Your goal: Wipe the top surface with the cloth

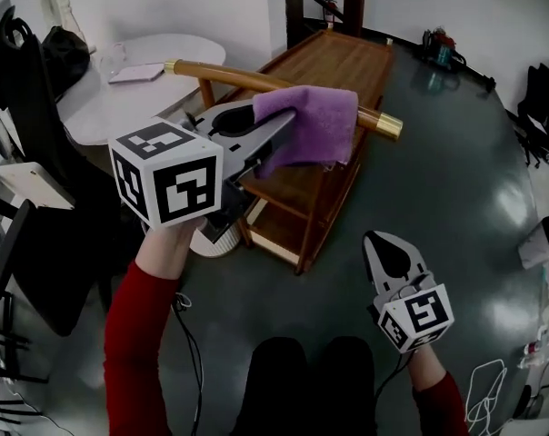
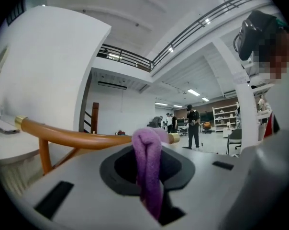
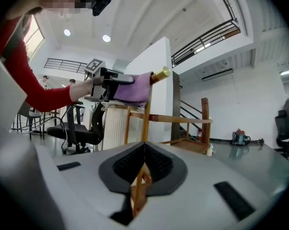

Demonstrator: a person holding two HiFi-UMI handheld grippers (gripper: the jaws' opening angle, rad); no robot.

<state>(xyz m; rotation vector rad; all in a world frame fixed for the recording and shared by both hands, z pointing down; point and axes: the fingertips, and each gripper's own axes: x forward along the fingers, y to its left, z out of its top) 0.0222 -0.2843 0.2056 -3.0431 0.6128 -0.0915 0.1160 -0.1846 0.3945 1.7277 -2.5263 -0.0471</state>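
- Carrying the fuzzy purple cloth (image 1: 318, 121), the left gripper (image 1: 284, 130) has its jaws clamped on one bunched edge; the left gripper view shows a fold of it pinched right between them.
- The rest of the cloth drapes over the rounded honey-coloured wooden handle rail (image 1: 229, 74) of the slatted wooden trolley (image 1: 304, 209), close to the rail's brass end cap (image 1: 390, 126).
- So the cloth is up at the rail, not down on the trolley's flat wooden top tray (image 1: 338, 62), which lies beyond and below the rail in the head view.
- The right gripper (image 1: 376, 241) hangs low and well apart, over the dark glossy floor (image 1: 456, 198) beside the trolley, jaws together and holding nothing; the strip of wood seen through its slit is the trolley frame behind.
- My read: this is the approach, or the very start of a pass along the rail, and wiping of the flat tray is not yet visible.
- The next move likely calls for pressing the cloth flat against the wood and sweeping it along in one steady stroke.
- Grip matters here, since only an edge is pinched and the loose hanging part could snag on the rail end.
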